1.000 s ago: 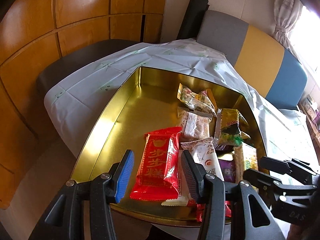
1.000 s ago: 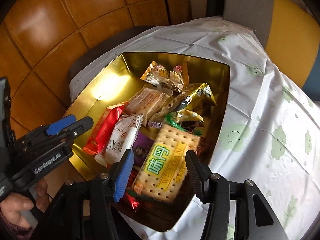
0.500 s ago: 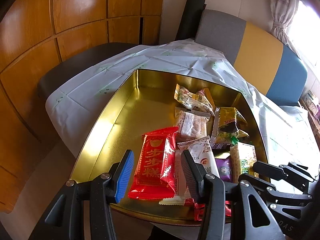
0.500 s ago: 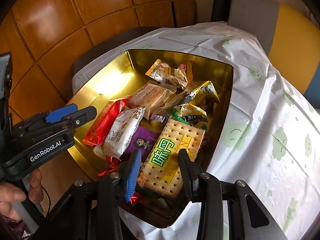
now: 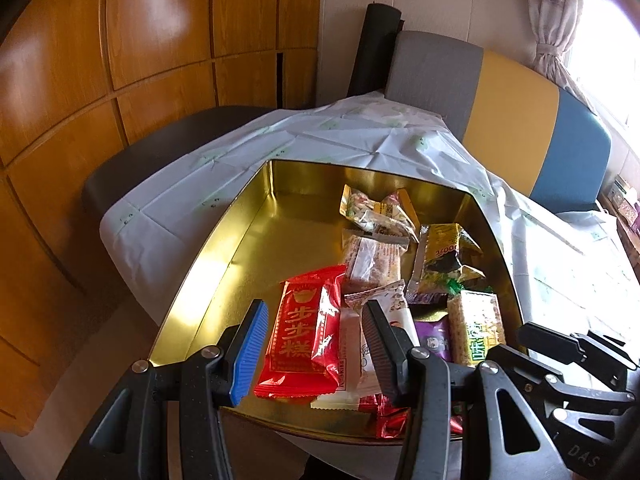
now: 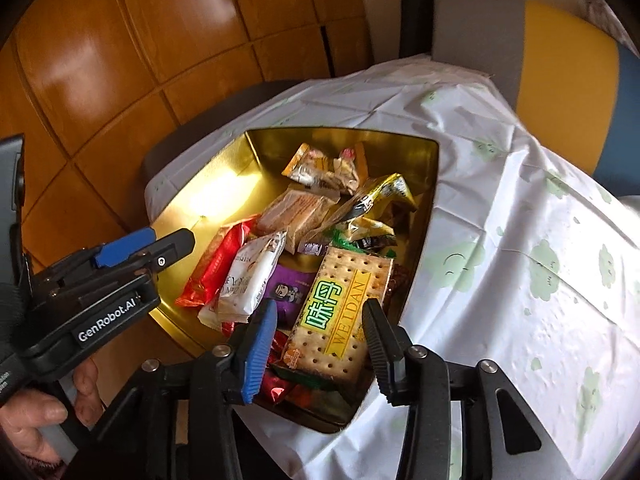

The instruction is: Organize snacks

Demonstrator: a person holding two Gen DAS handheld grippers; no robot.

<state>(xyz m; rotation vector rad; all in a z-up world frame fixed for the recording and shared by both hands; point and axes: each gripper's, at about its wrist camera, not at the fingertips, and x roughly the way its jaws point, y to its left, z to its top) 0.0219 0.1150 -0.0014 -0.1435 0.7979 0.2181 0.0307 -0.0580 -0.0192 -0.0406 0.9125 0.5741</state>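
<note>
A gold tin tray (image 5: 224, 248) (image 6: 256, 148) sits on the table with several snack packets heaped in its right half. My left gripper (image 5: 314, 340) hovers open above the tray's near edge, over a red packet (image 5: 308, 336) that lies flat and untouched. My right gripper (image 6: 318, 338) hangs over a green-and-yellow cracker pack (image 6: 340, 308) (image 5: 476, 328). Its jaws are opening, and the pads stay clear of the pack resting below. Between the two lie a white packet (image 6: 248, 280) and a purple packet (image 6: 288, 288). Each gripper shows at the edge of the other's view.
A white tablecloth (image 6: 520, 260) with green prints covers the table. A grey, yellow and blue chair back (image 5: 512, 96) stands behind, a dark seat (image 5: 160, 140) to the left, and wooden panels (image 5: 120, 60) beyond. A person's hand (image 6: 48, 420) holds the left gripper's handle.
Both grippers drew back slightly from the tray. The right jaws narrowed, then widened again; the left jaws kept their gap. No snack moved.
</note>
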